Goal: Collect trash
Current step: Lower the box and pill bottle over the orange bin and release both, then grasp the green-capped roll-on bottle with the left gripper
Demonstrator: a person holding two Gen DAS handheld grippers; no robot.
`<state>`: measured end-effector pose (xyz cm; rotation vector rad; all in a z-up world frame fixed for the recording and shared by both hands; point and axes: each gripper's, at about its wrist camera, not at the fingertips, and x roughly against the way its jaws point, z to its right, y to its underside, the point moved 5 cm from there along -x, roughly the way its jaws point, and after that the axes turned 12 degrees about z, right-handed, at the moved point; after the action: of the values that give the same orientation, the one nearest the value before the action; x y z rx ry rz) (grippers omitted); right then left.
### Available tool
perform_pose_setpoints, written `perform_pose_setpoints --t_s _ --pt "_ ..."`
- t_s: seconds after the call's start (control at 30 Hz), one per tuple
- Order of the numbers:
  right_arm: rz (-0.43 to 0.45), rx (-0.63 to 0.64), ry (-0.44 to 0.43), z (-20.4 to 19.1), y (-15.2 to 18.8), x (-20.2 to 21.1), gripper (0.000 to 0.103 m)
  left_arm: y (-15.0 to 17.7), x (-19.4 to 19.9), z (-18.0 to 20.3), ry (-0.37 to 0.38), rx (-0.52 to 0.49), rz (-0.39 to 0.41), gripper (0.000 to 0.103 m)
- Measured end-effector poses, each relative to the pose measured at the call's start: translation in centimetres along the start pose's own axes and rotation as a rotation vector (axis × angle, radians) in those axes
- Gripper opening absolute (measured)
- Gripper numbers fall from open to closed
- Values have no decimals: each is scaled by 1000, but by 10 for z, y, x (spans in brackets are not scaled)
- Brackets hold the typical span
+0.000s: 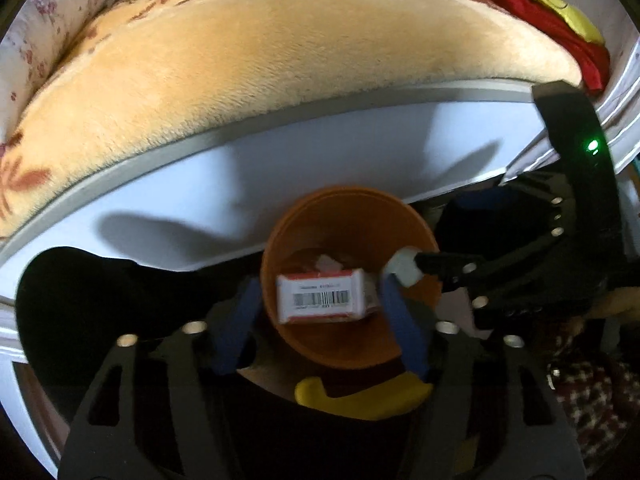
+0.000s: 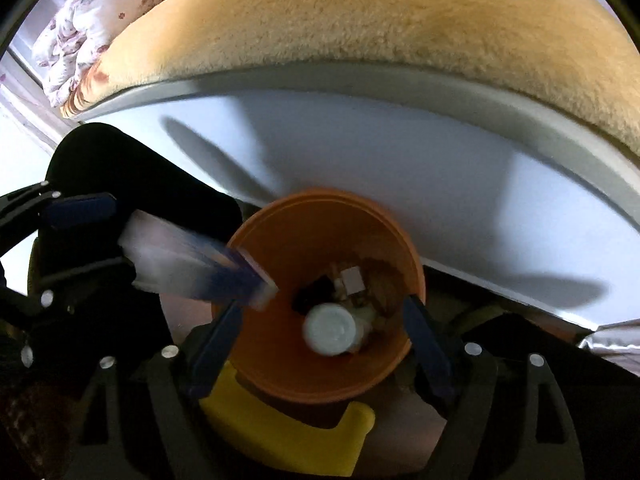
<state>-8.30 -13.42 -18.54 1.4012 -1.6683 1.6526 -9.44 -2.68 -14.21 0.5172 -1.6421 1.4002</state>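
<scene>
While both grippers are hanging over the orange bin (image 1: 348,280), I'm watching two drops. My left gripper (image 1: 320,300) is spread wide, the barcoded box (image 1: 322,298) sitting loose between its fingers, long axis crosswise, directly above the bin's mouth. My right gripper (image 2: 320,330) is also released, the white bottle (image 2: 332,330) apparently falling inside. Trash is already lying at the bottom.

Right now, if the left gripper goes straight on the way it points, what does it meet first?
Most likely the red and white box, between its open jaws and apparently dropping free. Beyond it lies the trash inside the orange bin. Depth is unclear.
</scene>
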Motion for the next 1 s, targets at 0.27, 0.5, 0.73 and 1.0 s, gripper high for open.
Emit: perform_pose_setpoints --t_s 0.27,0.5,0.73,1.0 --pt "126 7 26 4 -18 33 81 -13 17 -4 -37 -9 72 69" --pt "308 35 43 9 -55 86 82 -53 44 -14 -70 -5 215 70" --pt "479 0 77 36 -94 131 83 -110 56 -9 -76 3 325 70" --pt "583 -10 154 75 -124 151 86 -200 50 0 -111 -1 448 78"
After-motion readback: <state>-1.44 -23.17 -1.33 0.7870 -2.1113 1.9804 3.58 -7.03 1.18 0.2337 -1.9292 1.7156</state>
